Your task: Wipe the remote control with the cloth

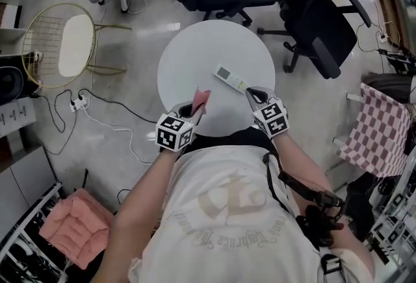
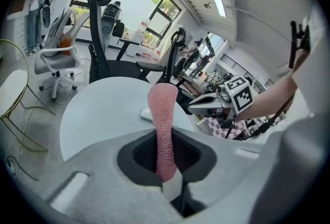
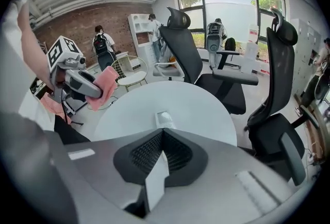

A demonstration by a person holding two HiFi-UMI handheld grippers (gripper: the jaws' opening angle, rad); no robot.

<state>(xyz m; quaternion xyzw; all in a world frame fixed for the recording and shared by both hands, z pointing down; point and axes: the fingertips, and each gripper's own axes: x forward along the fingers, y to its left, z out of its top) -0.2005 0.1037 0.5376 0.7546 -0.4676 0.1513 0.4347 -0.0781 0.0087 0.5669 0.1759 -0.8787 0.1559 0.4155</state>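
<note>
As left claw [image 2: 164, 140] grips cloth [image 2: 163, 109], remote [image 3: 164, 119] sits just beyond right claw [image 3: 162, 138].

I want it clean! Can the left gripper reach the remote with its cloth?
Probably yes: the left gripper grips the cloth, the right gripper holds the remote close by, nothing lies between.

No legible text, number or brand is present; the curved lettering printed under the emblem on the person's shirt [image 1: 227, 213] is too blurred to read.
</note>
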